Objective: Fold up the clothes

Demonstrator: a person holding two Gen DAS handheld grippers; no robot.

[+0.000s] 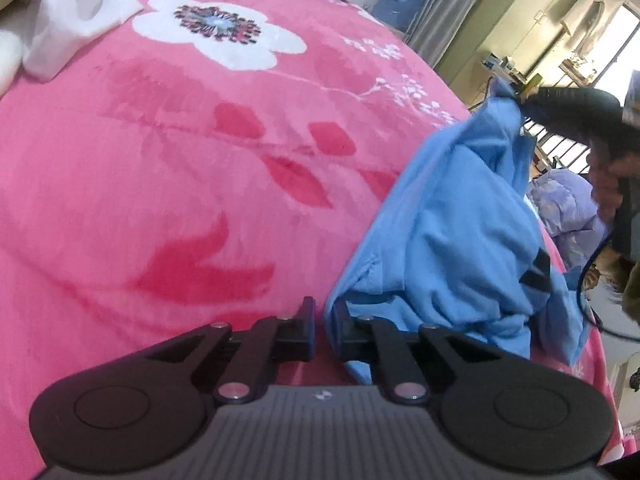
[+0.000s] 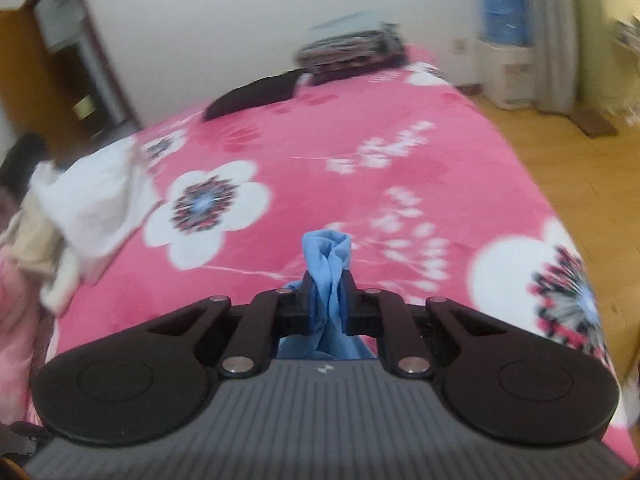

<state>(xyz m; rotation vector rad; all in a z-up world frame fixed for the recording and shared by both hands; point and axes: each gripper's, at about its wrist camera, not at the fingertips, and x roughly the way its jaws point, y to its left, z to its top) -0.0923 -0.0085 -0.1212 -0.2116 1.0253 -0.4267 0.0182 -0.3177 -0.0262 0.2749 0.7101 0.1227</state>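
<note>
Right gripper (image 2: 328,280): jaws clamped on a bunched fold of the blue garment (image 2: 328,256), lifted over the pink floral blanket (image 2: 360,152) | left gripper (image 1: 322,312): jaws slightly apart, garment edge just beside one finger | white cloth (image 2: 92,204) at far-left side | folded dark stack (image 2: 352,52) at far end.

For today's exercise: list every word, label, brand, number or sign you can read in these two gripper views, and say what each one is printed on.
No readable words or numbers in either view.
Left gripper: a small pale emblem on its grey body, not lettering.
Right gripper: the same emblem, also not lettering.
Blue garment: dark stripes, no text.
Pink blanket: flowers only.
Blue water bottle: too blurred to read.
</note>
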